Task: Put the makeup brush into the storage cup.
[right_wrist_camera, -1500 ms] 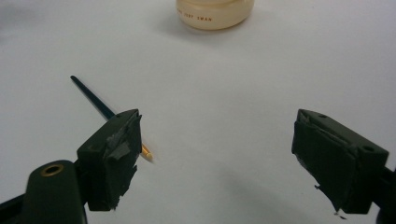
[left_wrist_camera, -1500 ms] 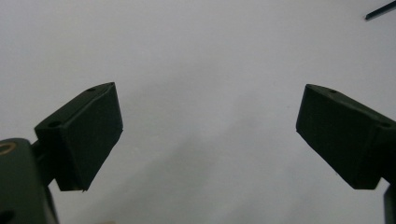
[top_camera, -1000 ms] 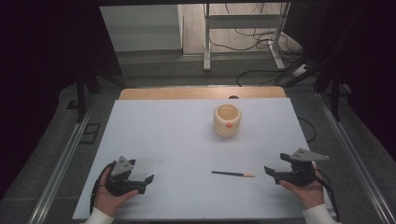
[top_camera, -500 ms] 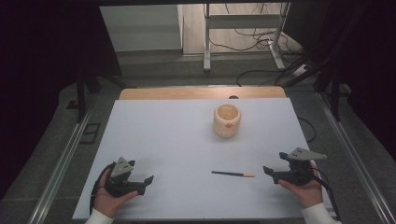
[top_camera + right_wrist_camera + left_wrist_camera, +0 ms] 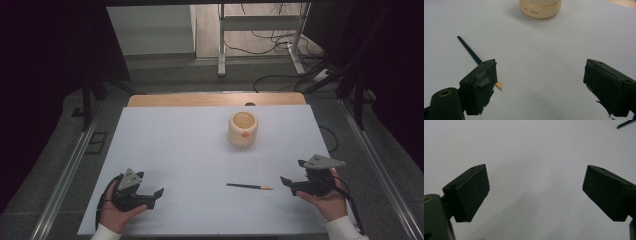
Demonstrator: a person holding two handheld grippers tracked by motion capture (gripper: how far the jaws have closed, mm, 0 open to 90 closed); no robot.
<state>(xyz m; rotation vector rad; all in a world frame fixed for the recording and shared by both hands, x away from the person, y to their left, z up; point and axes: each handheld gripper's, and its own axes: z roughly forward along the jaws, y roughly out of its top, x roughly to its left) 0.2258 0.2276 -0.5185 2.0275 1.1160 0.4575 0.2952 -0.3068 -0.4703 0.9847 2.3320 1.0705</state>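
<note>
1. L gripper (image 5: 150,195) is held low over the white table (image 5: 175,150) at its near-left corner, by the person's left hand (image 5: 112,212). Jaws are seen spread wide w/ nothing between them; bare table surface is seen through the gap in the left gripper view.
2. R gripper (image 5: 289,183) is held at the near-right edge by the right hand (image 5: 325,200). Jaws are spread wide, nothing pinched.
3. Pencil (image 5: 249,186), dark blue w/ an orange tip, is lying flat on the table just ahead of the R gripper's jaws, not touched. In the right gripper view the orange end (image 5: 499,86) is partly hidden behind the left jaw; the shaft is angled away up-left.
4. From the L gripper the pencil is well apart, off to its far right (image 5: 626,123).
5. Cream cup (image 5: 243,128) is stood upright farther off, beyond the pencil, ahead-left of the R gripper; small orange mark is noted on its near side.
6. Wooden strip (image 5: 215,99) is seen along the table's far edge.
</note>
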